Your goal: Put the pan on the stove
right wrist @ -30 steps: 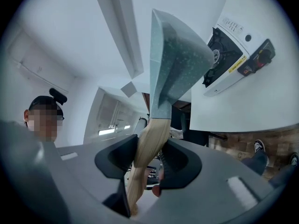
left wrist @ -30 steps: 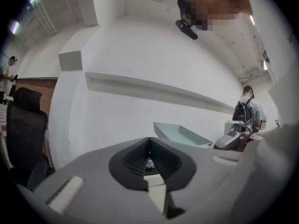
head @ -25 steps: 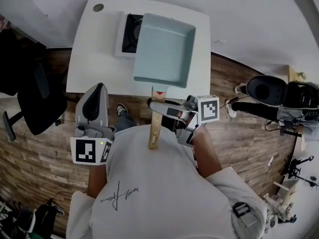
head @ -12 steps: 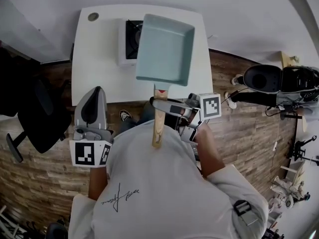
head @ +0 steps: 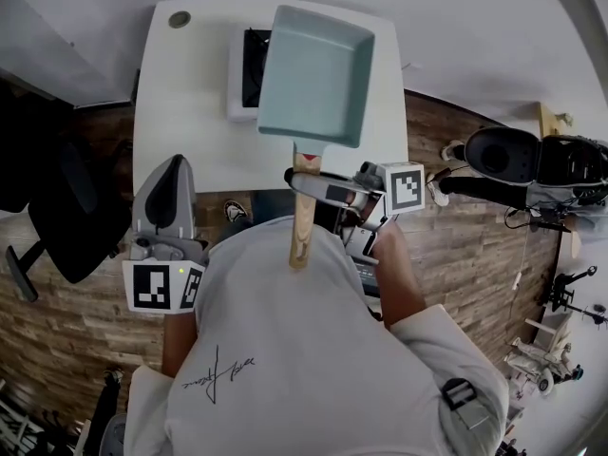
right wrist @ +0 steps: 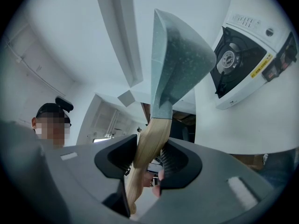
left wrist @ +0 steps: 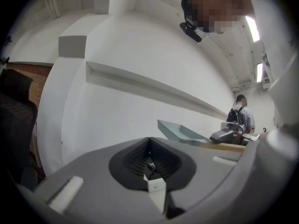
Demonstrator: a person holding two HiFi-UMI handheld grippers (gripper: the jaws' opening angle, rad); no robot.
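Note:
A pale blue-green square pan (head: 313, 74) with a wooden handle (head: 302, 221) hangs in the air over the white table (head: 180, 112), hiding the right part of the white single-burner stove (head: 245, 69). My right gripper (head: 309, 186) is shut on the handle close to the pan. In the right gripper view the handle (right wrist: 147, 148) runs between the right gripper (right wrist: 148, 160) pads, with the pan (right wrist: 175, 59) ahead and the stove (right wrist: 247, 62) to its right. My left gripper (head: 169, 164) is shut and empty at the table's near left edge; in its own view the left gripper (left wrist: 149, 141) holds nothing.
A small round disc (head: 180, 19) lies at the table's far left corner. A black office chair (head: 66, 207) stands left of the table on the wood floor. Dark equipment (head: 503, 155) sits on the floor at the right. A person with a backpack (left wrist: 240, 113) stands far off.
The pan has moved a little farther forward over the table with my right gripper still on its handle. My left gripper has stayed near the table's near edge.

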